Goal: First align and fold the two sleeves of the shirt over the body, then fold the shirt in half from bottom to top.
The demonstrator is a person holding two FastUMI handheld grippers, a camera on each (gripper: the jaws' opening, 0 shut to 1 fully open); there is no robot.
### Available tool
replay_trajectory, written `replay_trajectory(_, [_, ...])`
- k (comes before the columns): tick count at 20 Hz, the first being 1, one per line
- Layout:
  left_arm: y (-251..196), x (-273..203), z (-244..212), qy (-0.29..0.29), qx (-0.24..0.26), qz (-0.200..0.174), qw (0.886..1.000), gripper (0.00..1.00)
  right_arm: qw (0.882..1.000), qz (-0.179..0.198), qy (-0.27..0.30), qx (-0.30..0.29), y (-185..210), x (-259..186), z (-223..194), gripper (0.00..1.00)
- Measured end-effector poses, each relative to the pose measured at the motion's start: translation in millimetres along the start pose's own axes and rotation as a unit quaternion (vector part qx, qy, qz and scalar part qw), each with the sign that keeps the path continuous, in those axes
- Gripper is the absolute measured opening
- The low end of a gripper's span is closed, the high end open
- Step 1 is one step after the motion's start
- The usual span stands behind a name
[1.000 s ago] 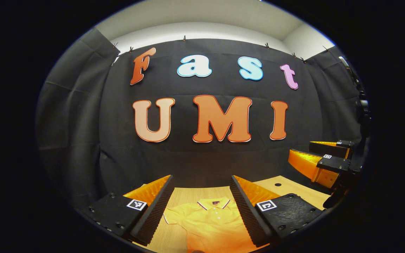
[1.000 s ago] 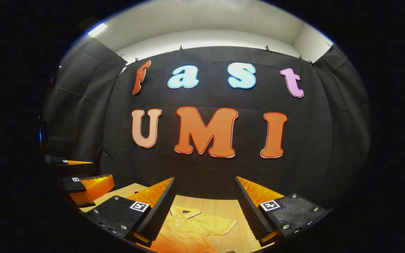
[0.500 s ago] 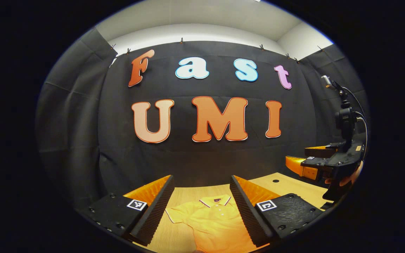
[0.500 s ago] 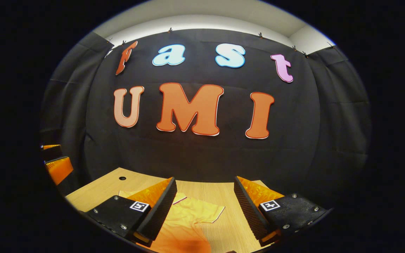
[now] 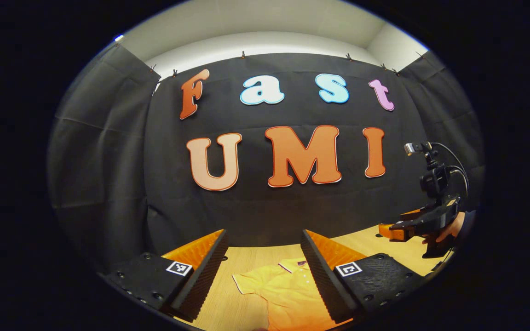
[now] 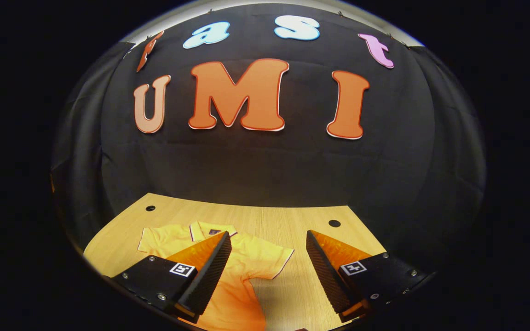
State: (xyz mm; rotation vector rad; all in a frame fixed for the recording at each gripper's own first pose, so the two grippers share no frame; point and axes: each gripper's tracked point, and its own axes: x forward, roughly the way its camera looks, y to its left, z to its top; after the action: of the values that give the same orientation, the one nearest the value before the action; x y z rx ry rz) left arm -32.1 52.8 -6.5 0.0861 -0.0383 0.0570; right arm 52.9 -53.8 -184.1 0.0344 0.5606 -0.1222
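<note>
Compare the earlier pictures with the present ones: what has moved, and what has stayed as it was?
The right gripper has tipped forward and down toward the table, so its view now takes in more of the shirt. In the left gripper view it sits lower. The left gripper has barely shifted. Both remain open and empty; the shirt still lies flat, sleeves unfolded.

bare counter lies open right of the shirt and behind it, up to the cloth wall at the back.
</note>
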Motion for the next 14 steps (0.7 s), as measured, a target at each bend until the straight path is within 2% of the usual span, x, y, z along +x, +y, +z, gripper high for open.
replay_trajectory(3, [-8, 8, -7, 0.012, 0.003, 0.008, 1.0, 0.97, 0.999, 0.009, 0.053, 0.005, -2, 38, -20, 0.99])
replay_trajectory(7, [-14, 20, -26, 0.042, 0.005, 0.016, 0.999, 0.97, 0.989, 0.024, 0.141, 0.03, -7, 77, -58, 0.99])
replay_trajectory(14, [-6, 24, -43, 0.078, 0.007, 0.055, 0.995, 0.98, 0.976, 0.026, 0.214, 0.03, -23, 123, -82, 0.99])
